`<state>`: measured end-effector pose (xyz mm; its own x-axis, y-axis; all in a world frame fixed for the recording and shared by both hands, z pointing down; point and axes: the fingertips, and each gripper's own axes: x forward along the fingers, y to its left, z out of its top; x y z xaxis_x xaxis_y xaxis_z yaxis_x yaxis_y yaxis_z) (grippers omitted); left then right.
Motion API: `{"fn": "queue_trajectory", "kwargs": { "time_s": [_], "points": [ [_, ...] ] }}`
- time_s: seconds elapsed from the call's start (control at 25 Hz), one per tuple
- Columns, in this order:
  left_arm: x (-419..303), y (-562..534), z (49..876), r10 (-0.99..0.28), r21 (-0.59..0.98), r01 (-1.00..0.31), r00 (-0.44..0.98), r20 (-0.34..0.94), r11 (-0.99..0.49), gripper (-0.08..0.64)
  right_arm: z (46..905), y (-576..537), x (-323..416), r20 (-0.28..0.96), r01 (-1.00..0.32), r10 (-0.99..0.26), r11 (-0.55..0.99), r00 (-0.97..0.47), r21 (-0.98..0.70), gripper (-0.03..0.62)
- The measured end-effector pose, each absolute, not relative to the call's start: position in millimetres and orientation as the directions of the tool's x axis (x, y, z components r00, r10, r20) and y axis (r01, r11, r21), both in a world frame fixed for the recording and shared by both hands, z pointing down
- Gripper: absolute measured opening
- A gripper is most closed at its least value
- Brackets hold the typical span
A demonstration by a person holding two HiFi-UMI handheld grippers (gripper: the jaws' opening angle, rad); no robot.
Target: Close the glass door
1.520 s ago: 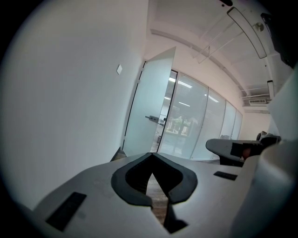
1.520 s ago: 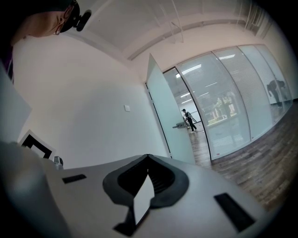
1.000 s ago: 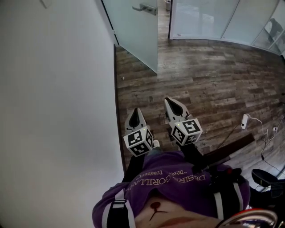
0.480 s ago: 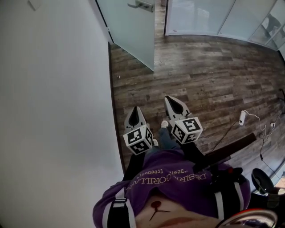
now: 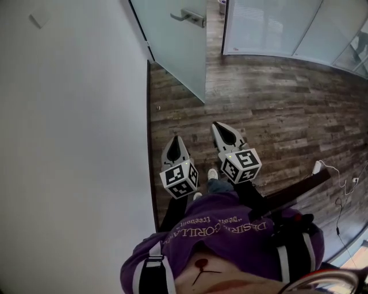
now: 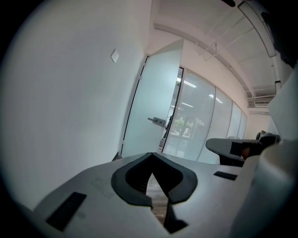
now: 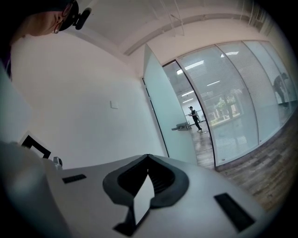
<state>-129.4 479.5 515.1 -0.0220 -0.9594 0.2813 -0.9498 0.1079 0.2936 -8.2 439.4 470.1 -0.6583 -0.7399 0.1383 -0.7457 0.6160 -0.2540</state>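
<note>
Item: purple garment on the person, bottom of the head view, with pale lettering across the chest; the print lies upside down to the camera and only scraps of it can be made out. Each gripper's cube carries black-and-white square markers and no readable text. Left gripper: held out in front of the body close beside the white wall, pointing ahead and slightly down; its jaws are closed tip to tip, with nothing between them. Right gripper: held just beside the left and a little further forward, nearly level; its jaws likewise meet at the tips and are empty. Glass door: a frosted panel at the top of the head view, hinged at the end of the white wall and standing open, angled away from the glass partition so that a gap remains between them. Its lever handle sits near the free edge. The door is well apart from both grippers, across a stretch of wood-plank floor. A small square plate is mounted on the wall.
</note>
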Motion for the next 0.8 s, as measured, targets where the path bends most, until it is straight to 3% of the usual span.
{"fn": "queue_trajectory", "kwargs": {
  "time_s": [0.8],
  "points": [
    [-118.6,380.7,534.5,-0.940,0.294,-0.939,-0.073,0.333,0.177,0.002,489.6,331.4,-0.6,0.174,-0.706,-0.688,0.655,-0.704,-0.268,-0.003]
  ]
}}
